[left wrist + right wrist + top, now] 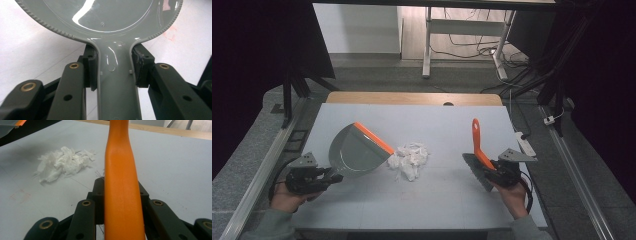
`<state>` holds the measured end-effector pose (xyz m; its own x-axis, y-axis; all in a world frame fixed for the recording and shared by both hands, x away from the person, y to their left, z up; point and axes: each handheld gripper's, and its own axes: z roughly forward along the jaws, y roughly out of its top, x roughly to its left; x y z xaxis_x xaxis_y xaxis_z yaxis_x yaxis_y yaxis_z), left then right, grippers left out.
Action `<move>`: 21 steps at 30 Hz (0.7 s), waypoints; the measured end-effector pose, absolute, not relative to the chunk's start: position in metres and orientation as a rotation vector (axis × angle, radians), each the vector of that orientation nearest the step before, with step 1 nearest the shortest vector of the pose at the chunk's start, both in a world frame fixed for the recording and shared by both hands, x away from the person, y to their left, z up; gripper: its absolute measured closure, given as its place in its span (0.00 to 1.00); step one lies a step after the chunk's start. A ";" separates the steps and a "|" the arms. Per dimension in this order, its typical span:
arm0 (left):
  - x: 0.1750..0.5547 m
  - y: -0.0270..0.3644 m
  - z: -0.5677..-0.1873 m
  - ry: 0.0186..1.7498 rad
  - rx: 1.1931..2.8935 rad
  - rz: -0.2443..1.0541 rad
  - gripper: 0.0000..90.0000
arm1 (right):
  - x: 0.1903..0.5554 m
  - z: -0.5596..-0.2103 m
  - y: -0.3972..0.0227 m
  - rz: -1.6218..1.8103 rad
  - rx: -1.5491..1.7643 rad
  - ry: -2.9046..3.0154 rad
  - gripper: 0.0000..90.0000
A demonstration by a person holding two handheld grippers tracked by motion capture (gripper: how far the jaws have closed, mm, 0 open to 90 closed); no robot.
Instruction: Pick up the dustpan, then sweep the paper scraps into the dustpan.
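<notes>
The left gripper [329, 176] clamps the grey handle of a dustpan [357, 152]; in the left gripper view both pads press the handle's sides, just below where it widens into the pan [110, 15]. The dustpan has an orange lip [373, 138] and sits tilted on the white table [437, 195], with the lip's near end close to the paper.

The right gripper [492, 172] clamps a brush [478, 150] by its orange handle, its jaws closed on the handle's sides in the right gripper view [121, 190]. The handle points away from the person, and the grey bristle head lies near the gripper, by the table top.

A pile of torn white paper [410, 159] lies on the table between dustpan and brush, just beside the pan's lip and well apart from the brush.

No brand, label or writing can be read on any of these things.
</notes>
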<state>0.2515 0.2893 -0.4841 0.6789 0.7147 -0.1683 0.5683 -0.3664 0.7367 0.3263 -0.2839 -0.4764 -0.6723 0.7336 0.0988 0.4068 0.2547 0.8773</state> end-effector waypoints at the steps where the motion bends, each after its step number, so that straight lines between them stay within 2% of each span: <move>1: 0.251 0.289 -0.484 0.981 2.076 0.223 0.68 | 0.326 -0.476 -0.284 1.384 1.046 2.202 0.78; 21: 0.237 0.288 -0.490 0.868 2.139 0.156 0.68 | 0.326 -0.475 -0.279 1.388 1.035 2.201 0.78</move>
<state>0.2372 0.2882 -0.4903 0.7563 0.6313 -0.1718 0.5320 -0.4406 0.7231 0.3264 -0.2794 -0.4753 -0.6769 0.7301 0.0932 0.3984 0.2571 0.8804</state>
